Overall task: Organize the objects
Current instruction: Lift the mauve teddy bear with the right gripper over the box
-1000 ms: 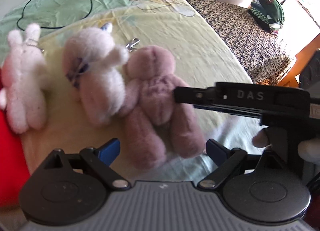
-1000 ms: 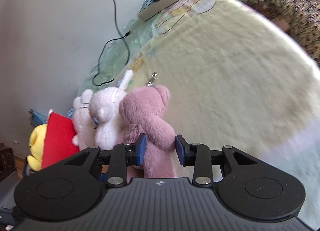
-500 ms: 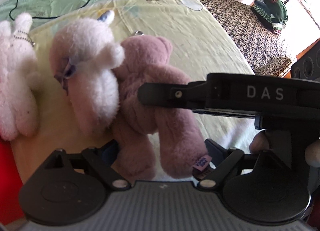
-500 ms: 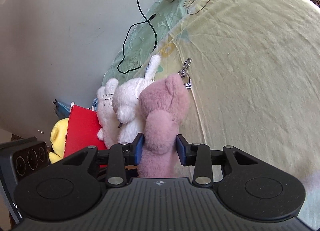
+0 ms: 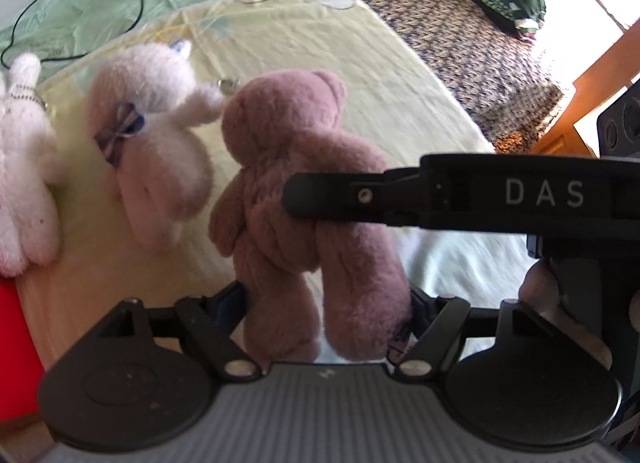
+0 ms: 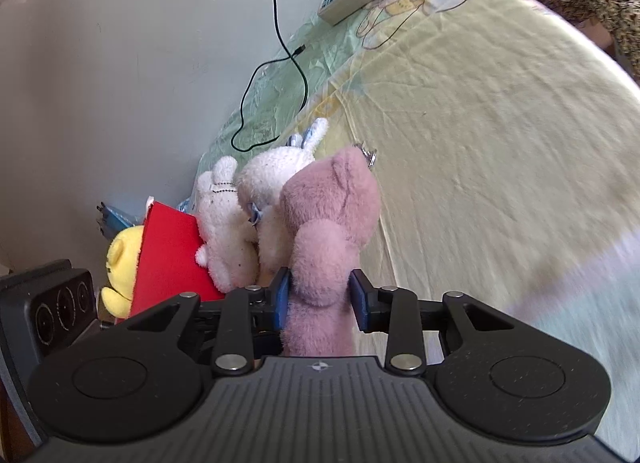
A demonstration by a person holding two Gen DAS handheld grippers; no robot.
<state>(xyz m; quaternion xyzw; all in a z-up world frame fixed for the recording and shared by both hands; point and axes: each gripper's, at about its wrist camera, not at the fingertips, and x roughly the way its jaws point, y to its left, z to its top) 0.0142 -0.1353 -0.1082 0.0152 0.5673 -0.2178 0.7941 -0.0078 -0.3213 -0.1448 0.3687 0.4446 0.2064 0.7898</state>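
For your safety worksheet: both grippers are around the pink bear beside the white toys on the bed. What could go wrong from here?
1. The right gripper pinches only soft plush on the pink bear; it may slip out.
2. The left gripper brackets its legs, so opposing pulls could strain seams.
3. The white toy touches the bear and may get dragged along.

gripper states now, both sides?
Left gripper: open around the pink bear's legs.
Right gripper: shut on the pink bear.
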